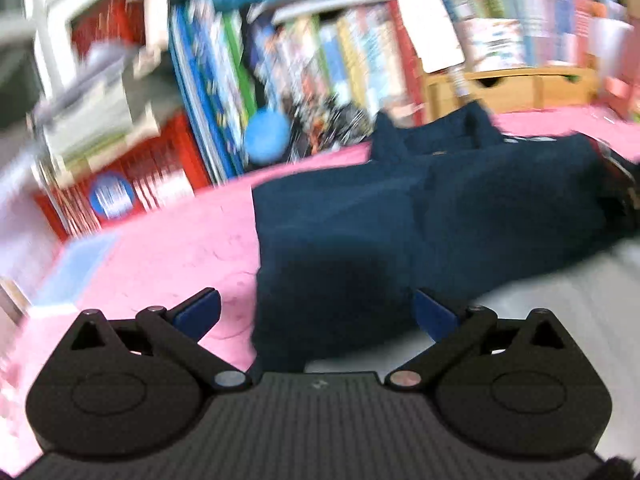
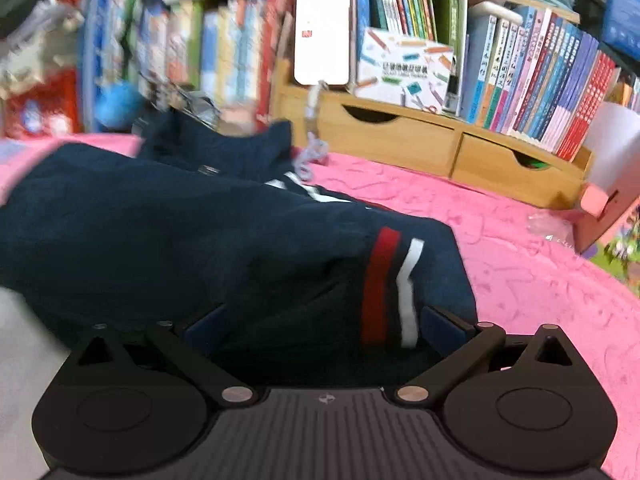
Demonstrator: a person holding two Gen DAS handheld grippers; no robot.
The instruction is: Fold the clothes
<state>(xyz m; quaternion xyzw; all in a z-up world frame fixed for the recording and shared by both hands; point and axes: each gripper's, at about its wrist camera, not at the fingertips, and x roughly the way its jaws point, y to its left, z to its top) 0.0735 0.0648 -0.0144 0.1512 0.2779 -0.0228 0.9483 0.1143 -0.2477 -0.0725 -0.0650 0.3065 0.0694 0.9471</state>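
— Pink bedding fills the surface under us, and behind it we see packed bookshelves, blurred on the left of both frames and sharp only at the upper right of the right wrist view.

— Starting at the left: what do we have in the left wrist view?

— Our left gripper sits at the bottom centre with its jaws wide apart and nothing between them. The navy garment lies just ahead, spreading from the centre to the right edge of the frame, its near edge reaching down between the spread fingers. Whether cloth touches either pad, we cannot tell. Grey-white surface shows at the lower right.

— And in the right wrist view?

— The same navy garment covers the left and centre there. Our right gripper is at the bottom, jaws apart too, with the cloth bunched between the fingers. A red stripe and a white stripe run down the fabric at centre right, just inside the right finger.

— Further right?

— A wooden drawer unit under the books, and a white phone propped above it at top centre.
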